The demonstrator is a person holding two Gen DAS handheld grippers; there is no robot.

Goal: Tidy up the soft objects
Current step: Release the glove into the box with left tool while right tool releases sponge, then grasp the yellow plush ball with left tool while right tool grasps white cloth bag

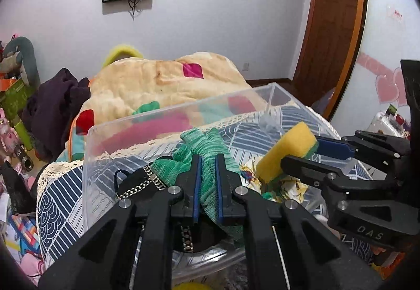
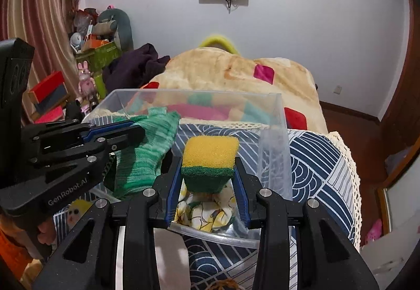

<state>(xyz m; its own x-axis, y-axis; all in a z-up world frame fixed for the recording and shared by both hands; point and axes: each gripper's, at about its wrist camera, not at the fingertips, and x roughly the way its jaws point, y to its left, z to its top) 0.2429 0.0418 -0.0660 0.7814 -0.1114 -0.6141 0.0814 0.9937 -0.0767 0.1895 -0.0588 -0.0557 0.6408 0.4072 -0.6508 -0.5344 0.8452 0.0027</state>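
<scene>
My left gripper (image 1: 208,159) is shut on a green knitted cloth (image 1: 207,144) and holds it over a clear plastic bin (image 1: 168,113). The same cloth (image 2: 147,153) and left gripper (image 2: 136,134) show at the left of the right wrist view. My right gripper (image 2: 208,159) is shut on a yellow sponge with a green scouring side (image 2: 208,156), also above the bin (image 2: 273,148). In the left wrist view the sponge (image 1: 286,148) and right gripper (image 1: 296,152) are at the right. A flowered white cloth (image 2: 207,211) lies in the bin.
The bin stands on a blue and white patterned cushion (image 2: 323,166) on a bed with a beige blanket (image 2: 236,72). A black strap with a metal chain (image 1: 141,185) lies in the bin. Toys and boxes (image 2: 97,54) crowd the left side. A wooden door (image 1: 330,27) is at the right.
</scene>
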